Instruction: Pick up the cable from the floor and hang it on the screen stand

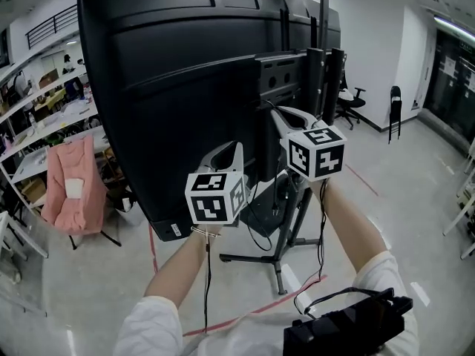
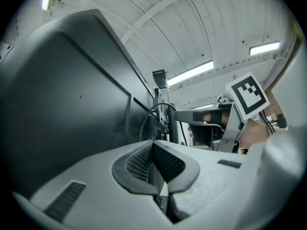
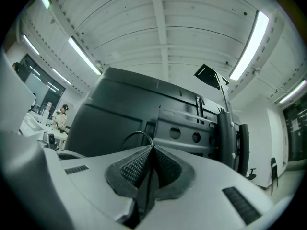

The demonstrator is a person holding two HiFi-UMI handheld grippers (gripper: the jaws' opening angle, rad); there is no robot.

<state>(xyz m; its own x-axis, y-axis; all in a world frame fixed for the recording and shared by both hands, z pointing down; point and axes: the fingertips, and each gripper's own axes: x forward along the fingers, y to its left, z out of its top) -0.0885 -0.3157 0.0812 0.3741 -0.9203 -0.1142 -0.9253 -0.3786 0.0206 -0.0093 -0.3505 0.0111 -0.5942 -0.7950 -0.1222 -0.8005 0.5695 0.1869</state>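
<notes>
The black screen (image 1: 171, 87) shows its back, mounted on a black stand (image 1: 280, 252) with splayed legs. My right gripper (image 1: 277, 112) is up at the stand's mounting bracket (image 1: 286, 76), shut on a thin black cable (image 3: 136, 135). The cable arches in a loop just beyond the right gripper (image 3: 152, 150), and a length of it (image 1: 280, 191) hangs down along the stand. My left gripper (image 1: 238, 148) is lower, close to the screen's back. The left gripper (image 2: 153, 145) is shut, with nothing visible between its pads. From there the cable loop (image 2: 146, 121) shows by the bracket.
A pink covered chair (image 1: 70, 188) and cluttered desks (image 1: 44, 121) stand at the left. An office chair (image 1: 349, 102) is at the back right. Red tape (image 1: 260, 310) crosses the floor near the stand's legs. A black device (image 1: 349, 323) sits at the bottom edge.
</notes>
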